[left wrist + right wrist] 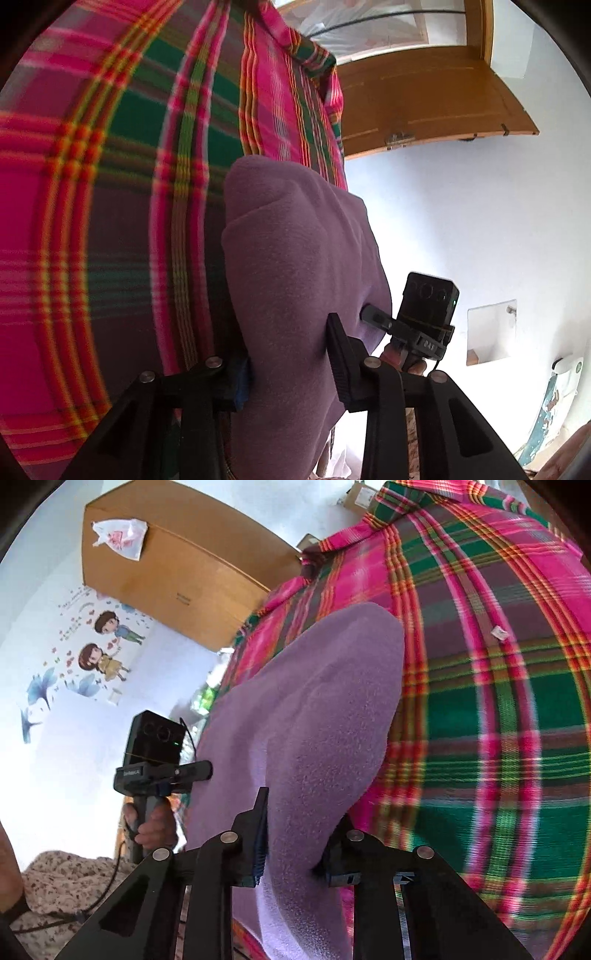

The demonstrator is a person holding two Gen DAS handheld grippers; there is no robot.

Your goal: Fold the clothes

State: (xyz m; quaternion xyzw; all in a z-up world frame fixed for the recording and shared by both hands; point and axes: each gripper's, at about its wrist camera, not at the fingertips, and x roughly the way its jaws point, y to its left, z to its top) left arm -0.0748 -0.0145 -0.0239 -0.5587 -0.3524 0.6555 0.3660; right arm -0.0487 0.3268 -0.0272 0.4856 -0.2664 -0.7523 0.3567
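Both grippers are raised and point upward toward the person's chest. The left gripper (pixel 291 373) has its jaws clamped on purple fleece cloth (pixel 295 258); the right gripper (pixel 295 853) pinches the same cloth, a hand (pixel 155 830) gripping each handle

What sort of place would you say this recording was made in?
Probably a bedroom at home: cartoon wall stickers on a white wall, a wooden cabinet, and floral bedding below.
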